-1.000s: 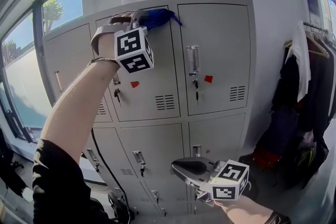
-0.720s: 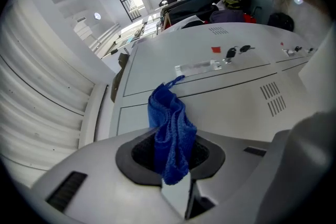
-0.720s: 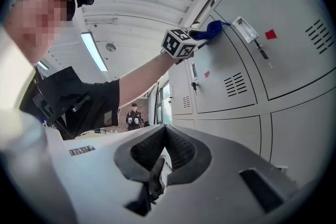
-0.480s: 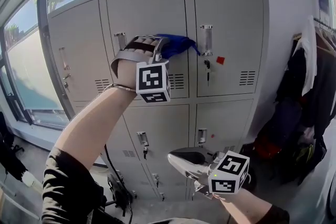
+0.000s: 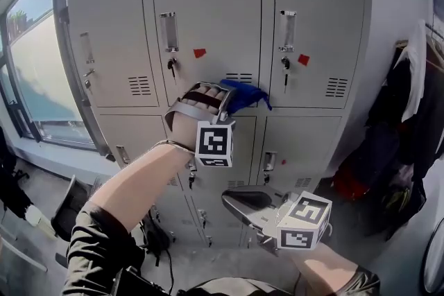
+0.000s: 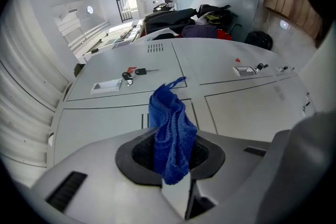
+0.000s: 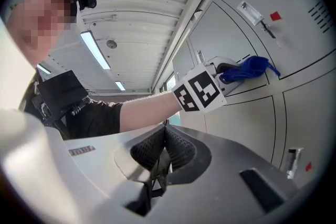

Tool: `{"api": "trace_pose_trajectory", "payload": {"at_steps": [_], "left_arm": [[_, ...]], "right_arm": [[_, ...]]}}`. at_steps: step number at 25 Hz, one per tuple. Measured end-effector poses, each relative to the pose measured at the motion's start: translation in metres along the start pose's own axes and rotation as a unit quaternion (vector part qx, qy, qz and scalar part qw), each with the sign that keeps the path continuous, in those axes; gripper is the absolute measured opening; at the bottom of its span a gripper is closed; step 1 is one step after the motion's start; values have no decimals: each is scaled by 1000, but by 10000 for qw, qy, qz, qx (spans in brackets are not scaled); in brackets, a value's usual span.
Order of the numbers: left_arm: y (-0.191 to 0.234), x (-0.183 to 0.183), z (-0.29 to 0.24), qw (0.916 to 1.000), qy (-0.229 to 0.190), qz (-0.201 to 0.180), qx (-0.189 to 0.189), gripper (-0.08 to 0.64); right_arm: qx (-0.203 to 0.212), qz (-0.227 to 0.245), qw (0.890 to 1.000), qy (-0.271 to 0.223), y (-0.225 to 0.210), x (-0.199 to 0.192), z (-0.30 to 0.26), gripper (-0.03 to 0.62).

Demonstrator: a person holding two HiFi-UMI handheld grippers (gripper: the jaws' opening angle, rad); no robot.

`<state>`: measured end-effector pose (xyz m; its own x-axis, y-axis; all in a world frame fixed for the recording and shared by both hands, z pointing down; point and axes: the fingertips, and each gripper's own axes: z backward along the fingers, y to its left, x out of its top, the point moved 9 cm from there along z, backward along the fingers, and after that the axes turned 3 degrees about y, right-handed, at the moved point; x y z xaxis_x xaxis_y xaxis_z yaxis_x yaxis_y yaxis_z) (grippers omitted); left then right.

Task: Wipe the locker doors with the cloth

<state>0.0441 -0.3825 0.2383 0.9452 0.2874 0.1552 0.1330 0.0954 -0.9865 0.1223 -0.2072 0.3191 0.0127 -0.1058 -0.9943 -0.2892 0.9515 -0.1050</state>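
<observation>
Dragged blue terry cloth down the grey metal locker doors, pinched tight in left gripper. Keeping right gripper closed, empty.

Head view faces lockers head-on, mid-range; L gripper view sits close on them too, R gripper view from lower, farther.

Left hand-held gripper: jaws squeezed shut on the cloth.
Cloth: blue and fluffy, sticking out from the jaws toward the doors.
Locker doors: grey and flat, just past the cloth.
Keys: hanging in a lock, far left.
Bags: dark pile, far away.
</observation>
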Motion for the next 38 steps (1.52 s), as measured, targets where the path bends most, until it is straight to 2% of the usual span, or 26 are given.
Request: {"api": "trace_pose_trajectory", "payload": {"at_steps": [9,15,21,24,26,29,33,35,38], "left_arm": [[-45,7,1,9994,-58,51,-324,92],[-45,8,2,9993,-32,71,-360,92],[-32,14,21,9991,-275,252,-198,92],[-27,12,45,9979,-434,463,-103,92],[-26,3,67,9946,-565,857,-146,92],[-39,-21,105,9813,-704,1763,-334,92],[-78,-57,162,9540,-837,2803,-663,92],[-101,-75,191,9343,-928,3330,-867,92],[-139,-93,239,8971,-1065,4110,-1223,92]], "right_arm": [[-47,-77,9999,72,0,-10,4,6],[-24,-61,10000,-2,2,-9,8,6],[0,-131,9998,-163,5,-8,12,6],[-8,-139,9997,-197,13,-10,7,6],[-52,-132,9997,-191,21,-15,2,6],[-143,-194,9997,-92,36,-29,-10,6],[-407,-508,9979,-74,54,-54,-32,6],[-593,-517,9968,-111,66,-64,-44,6],[-878,-337,9956,3,92,-82,-61,6]]}}
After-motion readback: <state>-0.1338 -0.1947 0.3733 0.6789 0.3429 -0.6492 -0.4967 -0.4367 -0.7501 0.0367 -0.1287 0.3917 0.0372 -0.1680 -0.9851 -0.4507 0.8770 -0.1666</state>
